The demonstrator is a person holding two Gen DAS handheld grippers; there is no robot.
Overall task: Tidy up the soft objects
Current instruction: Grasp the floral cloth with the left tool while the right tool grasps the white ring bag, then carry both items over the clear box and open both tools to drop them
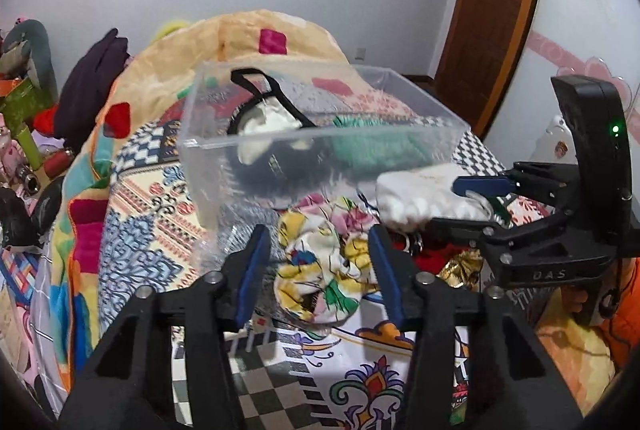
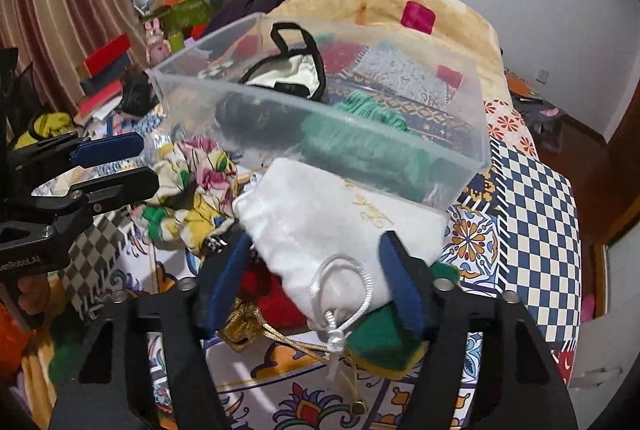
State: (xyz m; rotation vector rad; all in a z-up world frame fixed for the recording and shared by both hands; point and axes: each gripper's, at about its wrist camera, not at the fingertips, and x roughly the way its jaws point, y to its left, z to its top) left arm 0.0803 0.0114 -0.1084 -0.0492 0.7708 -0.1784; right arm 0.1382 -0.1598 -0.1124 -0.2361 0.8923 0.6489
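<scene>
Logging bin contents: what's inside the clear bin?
In the bin: black-strapped cream item, dark fuzzy thing, green knit. Anything beneath them is hidden.

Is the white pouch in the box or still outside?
Outside. The white pouch lies in front of the clear box, between the open right gripper jaws.

Both wrist views are evenly lit by soft indoor light, probably from overhead, with no hard glare. Faint shadows lie under the clear plastic box [image 1: 320, 134] toward the bed's [image 1: 160, 182] near edge. The box and its contents smear with motion blur. Fisheye distortion bends the door frame [image 1: 520, 10] and walls, and black vignetting fills every corner.
</scene>
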